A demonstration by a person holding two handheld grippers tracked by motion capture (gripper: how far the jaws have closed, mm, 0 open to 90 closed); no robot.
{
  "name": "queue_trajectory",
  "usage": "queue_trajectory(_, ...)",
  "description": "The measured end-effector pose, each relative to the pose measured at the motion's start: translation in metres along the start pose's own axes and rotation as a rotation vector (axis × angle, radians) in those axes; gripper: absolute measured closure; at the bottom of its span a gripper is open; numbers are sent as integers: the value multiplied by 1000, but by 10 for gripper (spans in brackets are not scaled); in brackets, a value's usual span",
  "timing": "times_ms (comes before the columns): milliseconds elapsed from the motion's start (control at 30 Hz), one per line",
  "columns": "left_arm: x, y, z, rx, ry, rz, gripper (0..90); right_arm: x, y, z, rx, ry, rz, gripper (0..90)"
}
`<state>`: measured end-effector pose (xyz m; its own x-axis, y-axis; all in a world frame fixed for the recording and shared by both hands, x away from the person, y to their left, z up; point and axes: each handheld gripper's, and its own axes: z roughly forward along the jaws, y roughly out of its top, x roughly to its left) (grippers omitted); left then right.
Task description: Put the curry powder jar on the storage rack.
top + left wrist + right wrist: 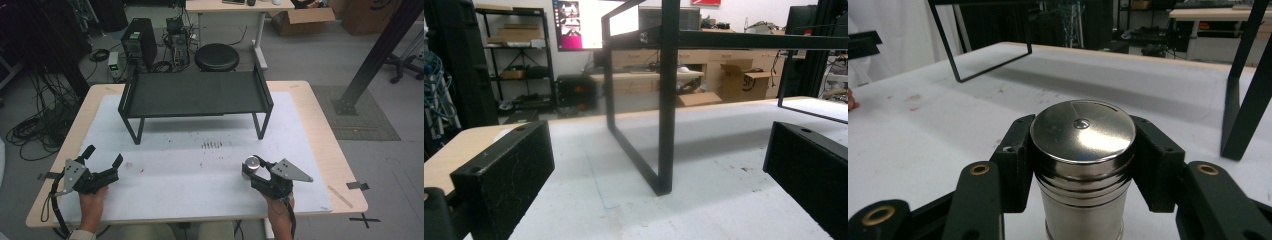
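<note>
Nearest, R gripper [256, 167] at table's front-right: jaws pinch a shiny metal canister [1082, 165] by its sides just under the lid, canister upright over the white mat [200, 165]. L gripper [103, 156] at front-left, jaws spread wide w/ bare mat between them, aimed at a leg of the black rack [195, 93]. Rack stands mid-table toward the far edge. Beyond table: black stool [216, 56], PC tower [139, 41] on floor.

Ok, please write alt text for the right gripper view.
The right tongs are shut on an upright shiny metal canister with a flat lid, above a white table. Behind it stand the legs of a black metal shelf.
</note>
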<state>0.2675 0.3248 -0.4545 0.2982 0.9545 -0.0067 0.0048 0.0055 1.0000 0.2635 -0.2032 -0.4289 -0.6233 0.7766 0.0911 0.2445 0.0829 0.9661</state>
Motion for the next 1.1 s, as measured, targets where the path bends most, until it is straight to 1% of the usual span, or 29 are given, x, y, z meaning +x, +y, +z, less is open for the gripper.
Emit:
queue_trajectory(100, 0, 0, 0, 0, 0, 0, 3, 1, 9, -1, -10, 7, -8, 485)
queue_trajectory(133, 0, 0, 0, 0, 0, 0, 3, 1, 14, -1, -16, 13, -10, 485)
queue_trajectory(167, 0, 0, 0, 1, 0, 1, 3, 1, 14, -1, -16, 13, -10, 485)
queue_trajectory(200, 0, 0, 0, 0, 0, 0, 3, 2, 19, -1, -23, 17, -18, 485)
queue_trajectory(300, 0, 0, 0, 1, 0, 1, 3, 4, 24, -2, -32, 23, -24, 485)
queue_trajectory(567, 0, 0, 0, 0, 0, 0, 3, 6, 46, -1, -63, 35, -36, 486)
queue_trajectory(800, 0, 0, 0, 0, 0, 0, 3, 5, 69, 3, -82, 47, -51, 486)
queue_trajectory(1100, 0, 0, 0, 0, 0, 1, 3, 3, 92, 11, -95, 61, -63, 486)
